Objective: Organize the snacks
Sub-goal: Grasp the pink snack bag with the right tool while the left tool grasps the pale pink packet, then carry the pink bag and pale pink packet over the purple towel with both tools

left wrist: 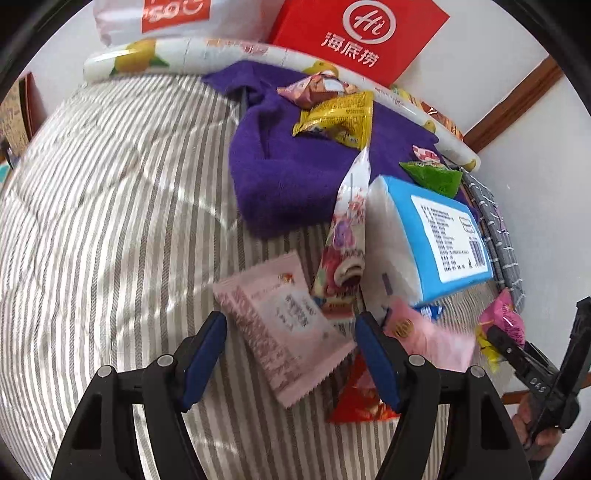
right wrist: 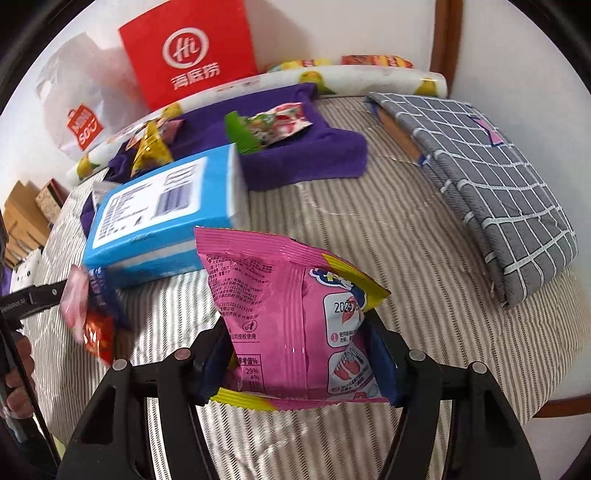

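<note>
My left gripper [left wrist: 291, 328] is open above a pale pink snack packet [left wrist: 284, 328] on the striped cover; the packet lies between its blue fingertips [left wrist: 207, 347]. A flowery packet [left wrist: 345, 240], a light pink packet [left wrist: 428, 332] and a red packet [left wrist: 358, 402] lie close by. My right gripper [right wrist: 295, 354] is shut on a magenta and yellow snack bag [right wrist: 291, 314], which also shows in the left wrist view [left wrist: 504, 321]. Yellow [left wrist: 340, 114], brown-pink [left wrist: 317, 88] and green [left wrist: 434, 173] snacks rest on a purple towel [left wrist: 288, 173].
A blue tissue pack [left wrist: 436, 236] lies beside the towel and also shows in the right wrist view [right wrist: 162, 210]. A red box [left wrist: 354, 33] and a lemon-print roll [left wrist: 184, 53] stand at the back. A grey checked cloth bundle [right wrist: 476, 177] lies at the right.
</note>
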The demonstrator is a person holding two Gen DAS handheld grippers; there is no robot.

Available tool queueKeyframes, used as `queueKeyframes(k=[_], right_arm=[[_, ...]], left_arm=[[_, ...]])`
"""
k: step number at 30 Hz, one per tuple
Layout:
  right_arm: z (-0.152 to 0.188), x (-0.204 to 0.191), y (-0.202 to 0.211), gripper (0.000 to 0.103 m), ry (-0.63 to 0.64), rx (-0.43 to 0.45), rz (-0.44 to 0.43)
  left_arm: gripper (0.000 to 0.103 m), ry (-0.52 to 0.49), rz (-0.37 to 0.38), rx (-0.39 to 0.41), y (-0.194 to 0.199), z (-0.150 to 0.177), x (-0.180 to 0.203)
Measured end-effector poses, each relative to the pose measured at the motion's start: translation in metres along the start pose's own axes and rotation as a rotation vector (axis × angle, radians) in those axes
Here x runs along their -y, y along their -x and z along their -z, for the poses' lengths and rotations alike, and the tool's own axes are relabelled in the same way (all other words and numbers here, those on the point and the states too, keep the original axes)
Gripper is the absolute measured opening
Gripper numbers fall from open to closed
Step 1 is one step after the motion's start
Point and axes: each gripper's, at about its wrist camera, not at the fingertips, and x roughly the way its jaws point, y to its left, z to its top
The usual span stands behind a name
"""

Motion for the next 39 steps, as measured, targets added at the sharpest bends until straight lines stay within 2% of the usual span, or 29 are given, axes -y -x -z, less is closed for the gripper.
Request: queueKeyframes(k=[2, 4, 8, 13, 17, 24, 27, 33, 39], right_arm=[[-0.002, 0.006, -0.002, 0.065, -0.027, 0.002, -0.019], [-0.005, 0.006, -0.005, 0.065, -0.037, 0.003, -0.034], [-0.005, 0.005, -0.008, 0.065, -0.033, 0.004, -0.043], [-0.003, 0.006, -0.009, 0.065, -0.037, 0.004, -0.059], [-0.001, 0.010, -0.011, 0.065, -0.056, -0.007, -0.098], [0.005, 0.009, -0.015, 0.065, -0.022, -0.007, -0.097], [0.006, 0.012, -0.015, 0.065, -0.015, 0.002, -0.111], [0.010, 0.014, -0.014, 0.066, -0.017, 0.037, -0.125], [0.012, 0.012, -0.013, 0.066, -0.016, 0.042, -0.109]], left_arm=[[0.065, -0.004, -0.016, 0.009, -0.001, -0.002, 0.002], [0.054, -0.020, -0.047, 0.011, -0.002, -0.004, 0.003], [0.046, -0.058, -0.072, 0.002, 0.002, -0.002, -0.001], [0.046, -0.103, -0.171, 0.024, 0.014, 0.007, -0.008], [0.048, -0.115, -0.192, 0.021, 0.011, 0.010, -0.009], [0.046, -0.174, -0.282, 0.114, 0.004, 0.022, 0.005], [0.043, -0.177, -0.285, 0.148, 0.007, 0.025, 0.003], [0.044, -0.188, -0.285, 0.230, 0.009, 0.034, 0.001], [0.046, -0.165, -0.248, 0.240, 0.011, 0.034, -0.003]])
